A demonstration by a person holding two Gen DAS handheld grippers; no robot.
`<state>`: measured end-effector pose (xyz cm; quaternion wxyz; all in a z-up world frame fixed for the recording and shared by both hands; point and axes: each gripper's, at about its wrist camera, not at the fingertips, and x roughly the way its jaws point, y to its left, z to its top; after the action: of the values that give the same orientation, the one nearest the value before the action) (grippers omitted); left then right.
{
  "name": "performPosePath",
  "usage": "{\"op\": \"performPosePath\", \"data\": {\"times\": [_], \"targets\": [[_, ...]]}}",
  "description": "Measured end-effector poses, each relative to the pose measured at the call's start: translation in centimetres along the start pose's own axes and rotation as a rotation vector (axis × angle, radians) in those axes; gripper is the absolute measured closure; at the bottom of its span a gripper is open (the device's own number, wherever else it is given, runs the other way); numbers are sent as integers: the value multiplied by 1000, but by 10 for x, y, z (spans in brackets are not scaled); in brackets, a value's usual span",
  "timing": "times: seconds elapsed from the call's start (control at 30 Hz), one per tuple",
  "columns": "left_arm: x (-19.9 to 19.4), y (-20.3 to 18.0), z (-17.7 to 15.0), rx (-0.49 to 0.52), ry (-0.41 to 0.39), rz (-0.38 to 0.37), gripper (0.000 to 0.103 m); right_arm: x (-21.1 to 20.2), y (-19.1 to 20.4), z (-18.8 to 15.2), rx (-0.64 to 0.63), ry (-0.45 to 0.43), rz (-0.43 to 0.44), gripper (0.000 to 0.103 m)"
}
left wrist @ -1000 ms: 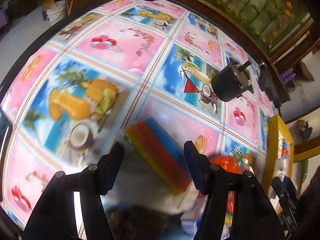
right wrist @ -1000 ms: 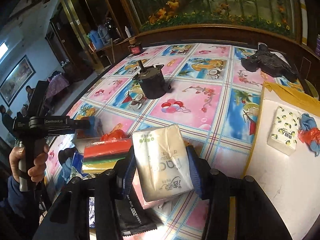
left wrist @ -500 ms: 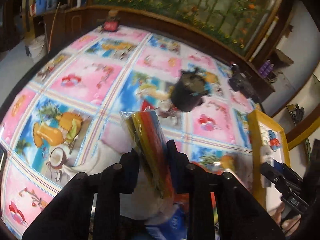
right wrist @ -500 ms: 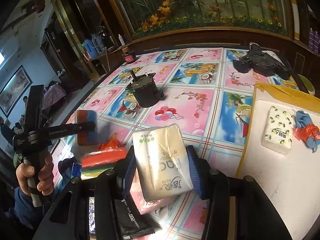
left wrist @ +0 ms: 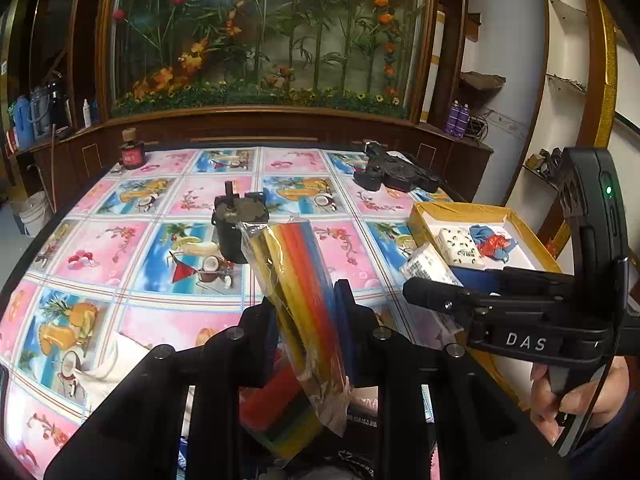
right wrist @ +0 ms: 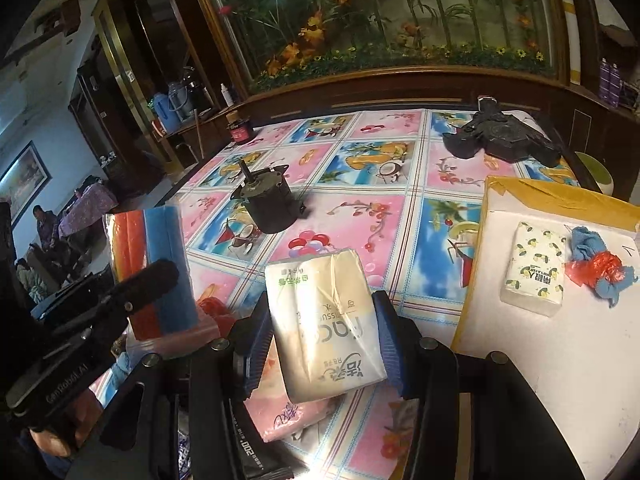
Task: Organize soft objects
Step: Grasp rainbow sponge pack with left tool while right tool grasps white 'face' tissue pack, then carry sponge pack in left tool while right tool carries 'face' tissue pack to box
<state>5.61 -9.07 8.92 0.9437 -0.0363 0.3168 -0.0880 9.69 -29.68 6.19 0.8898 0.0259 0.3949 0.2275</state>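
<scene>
Left gripper [left wrist: 306,316] clamped on a wrapped pack of sponges [left wrist: 298,280], striped yellow, orange, red and blue, held upright above the table [left wrist: 120,248]; jaws just closed, the pack between them. Right gripper [right wrist: 320,332] gripping a cream tissue pack [right wrist: 322,320], tilted, above a pink pack [right wrist: 280,408] and a dark packet [right wrist: 248,452] lying at the near edge.

On the right, a shallow yellow-rimmed box [right wrist: 560,196] with a white floor. Inside: a small lemon-print tissue pack [right wrist: 534,268], and touching its right side a blue cloth [right wrist: 588,244] with a crumpled red bag [right wrist: 598,270] on it. Rest of the floor bare.

Mid-table, a black motor [right wrist: 268,200]. Far right, a black gadget [right wrist: 504,136]. Far left corner, a small red-labelled jar [right wrist: 240,128].
</scene>
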Motion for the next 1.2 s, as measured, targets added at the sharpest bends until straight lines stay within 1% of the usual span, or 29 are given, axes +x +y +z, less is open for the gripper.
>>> {"op": "performPosePath", "data": {"times": [0.2, 0.57, 0.87, 1.03, 1.2], "targets": [[3, -5, -7, 23, -1, 26, 80, -1, -5, 3, -4, -1, -8, 56], [3, -24, -17, 125, -45, 135, 80, -1, -12, 5, 5, 4, -2, 56], [3, -38, -19, 174, -63, 173, 80, -3, -18, 6, 24, -3, -8, 56], [2, -49, -20, 208, -67, 179, 80, -7, -23, 7, 44, -15, -12, 56], [3, -59, -19, 236, -54, 178, 80, -10, -30, 8, 62, -22, -11, 56]]}}
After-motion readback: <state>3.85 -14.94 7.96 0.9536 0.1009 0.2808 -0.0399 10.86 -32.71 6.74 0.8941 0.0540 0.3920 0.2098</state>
